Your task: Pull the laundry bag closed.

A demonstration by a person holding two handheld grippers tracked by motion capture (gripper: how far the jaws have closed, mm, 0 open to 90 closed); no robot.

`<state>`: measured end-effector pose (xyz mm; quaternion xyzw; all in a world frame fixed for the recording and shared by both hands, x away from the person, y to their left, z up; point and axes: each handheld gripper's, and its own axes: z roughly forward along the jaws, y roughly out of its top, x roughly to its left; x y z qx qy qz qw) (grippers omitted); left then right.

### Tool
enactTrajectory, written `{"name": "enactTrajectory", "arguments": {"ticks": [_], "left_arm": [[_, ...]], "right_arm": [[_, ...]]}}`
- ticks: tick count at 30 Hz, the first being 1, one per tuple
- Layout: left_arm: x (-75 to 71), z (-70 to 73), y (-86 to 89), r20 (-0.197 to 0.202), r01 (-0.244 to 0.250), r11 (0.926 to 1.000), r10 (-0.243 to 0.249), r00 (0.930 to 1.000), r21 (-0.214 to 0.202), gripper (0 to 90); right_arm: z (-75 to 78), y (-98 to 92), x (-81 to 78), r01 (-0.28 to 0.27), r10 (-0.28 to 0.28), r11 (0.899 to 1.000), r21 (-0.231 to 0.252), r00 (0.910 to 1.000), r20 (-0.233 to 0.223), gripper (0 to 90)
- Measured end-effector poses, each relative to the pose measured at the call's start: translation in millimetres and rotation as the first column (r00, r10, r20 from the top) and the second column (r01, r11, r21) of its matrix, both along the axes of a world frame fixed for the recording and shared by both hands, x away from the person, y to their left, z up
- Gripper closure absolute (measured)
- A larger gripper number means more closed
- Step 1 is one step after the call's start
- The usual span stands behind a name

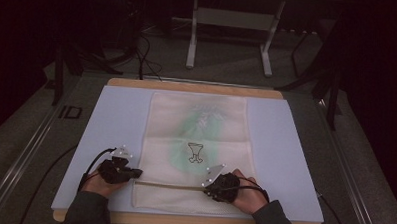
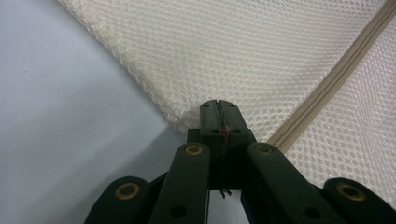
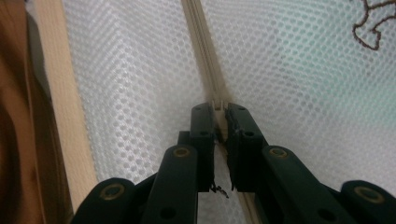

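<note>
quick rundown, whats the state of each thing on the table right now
mesh bag: lying flat on the mat, a green item showing faintly through it
zipper: runs across the bag near its front edge, closed along the stretch between the grippers
left gripper: shut, at the bag's left edge by the zipper's end
right gripper: shut on the zipper line
mat: flat on the table under the bag

Dim light is leaving everything beyond the table (image 1: pixel 295 145) sinking into near-black murk. Soft shadows are pooling beside the mesh bag (image 2: pixel 261 51), whose weave is staying sharp while nearer parts are blurring.
</note>
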<state>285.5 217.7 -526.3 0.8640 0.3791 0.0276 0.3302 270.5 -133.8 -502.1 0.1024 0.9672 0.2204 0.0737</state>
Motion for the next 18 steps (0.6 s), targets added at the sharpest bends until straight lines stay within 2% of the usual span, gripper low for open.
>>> {"name": "enactTrajectory", "arguments": {"ticks": [18], "left_arm": [[0.1, -0.1, 0.3, 0.0, 0.001, 1.0, -0.001, 1.0, -0.001, 89.8]], "right_arm": [[0.8, -12.7, 0.5, 0.02, -0.02, 1.0, 0.0, 0.9998, -0.001, 82.4]]}}
